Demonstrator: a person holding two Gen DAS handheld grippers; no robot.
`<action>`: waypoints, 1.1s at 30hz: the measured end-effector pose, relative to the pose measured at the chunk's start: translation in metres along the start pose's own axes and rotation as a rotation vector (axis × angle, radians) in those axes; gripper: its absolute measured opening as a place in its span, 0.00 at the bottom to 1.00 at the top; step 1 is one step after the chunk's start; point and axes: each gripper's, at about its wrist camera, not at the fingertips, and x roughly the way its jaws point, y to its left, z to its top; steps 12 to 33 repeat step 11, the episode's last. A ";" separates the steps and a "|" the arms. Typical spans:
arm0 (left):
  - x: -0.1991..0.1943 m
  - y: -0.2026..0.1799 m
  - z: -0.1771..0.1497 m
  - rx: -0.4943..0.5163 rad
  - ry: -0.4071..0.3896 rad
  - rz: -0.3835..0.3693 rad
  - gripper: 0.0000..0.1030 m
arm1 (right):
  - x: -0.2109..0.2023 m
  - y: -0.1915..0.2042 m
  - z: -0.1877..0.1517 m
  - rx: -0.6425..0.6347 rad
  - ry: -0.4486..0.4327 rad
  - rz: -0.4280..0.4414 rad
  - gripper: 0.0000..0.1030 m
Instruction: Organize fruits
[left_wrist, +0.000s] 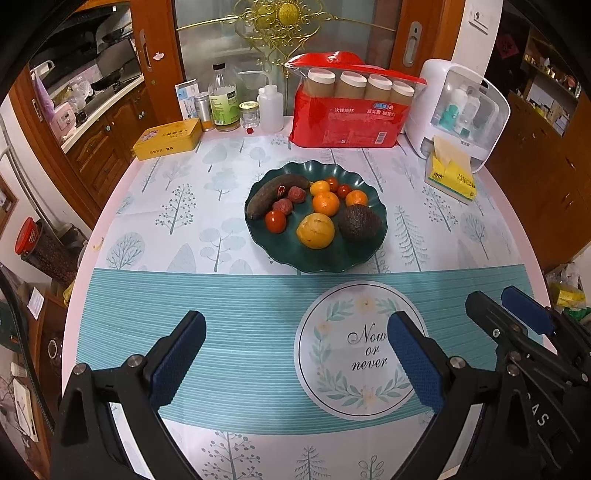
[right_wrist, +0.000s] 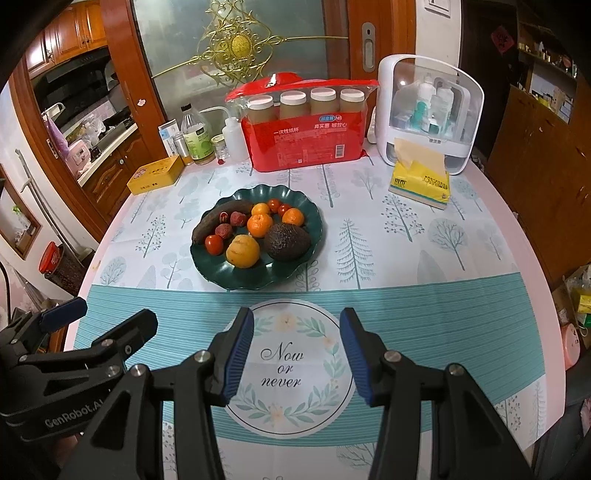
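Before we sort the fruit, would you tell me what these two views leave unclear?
- Red package, both views: small print too small to read.
- White organiser, both views: bottles blurred behind its clear cover.
- Dark long fruit: kind unclear in either view.
- Green plate: floor under the fruit hidden.

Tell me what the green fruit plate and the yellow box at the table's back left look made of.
Green fruit plate: likely plastic or melamine; uniform semi-gloss, thin scalloped rim. Yellow box: probably tin; crisp lid seam, rounded corners, printed surface with faint sheen.
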 end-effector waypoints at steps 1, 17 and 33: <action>0.000 0.000 0.000 0.000 0.000 0.000 0.95 | 0.000 0.000 0.000 0.000 0.000 0.000 0.48; 0.003 0.000 -0.002 0.004 0.007 -0.001 0.95 | 0.001 -0.001 -0.001 -0.001 0.001 -0.001 0.48; 0.003 0.000 -0.002 0.004 0.007 -0.001 0.95 | 0.001 -0.001 -0.001 -0.001 0.001 -0.001 0.48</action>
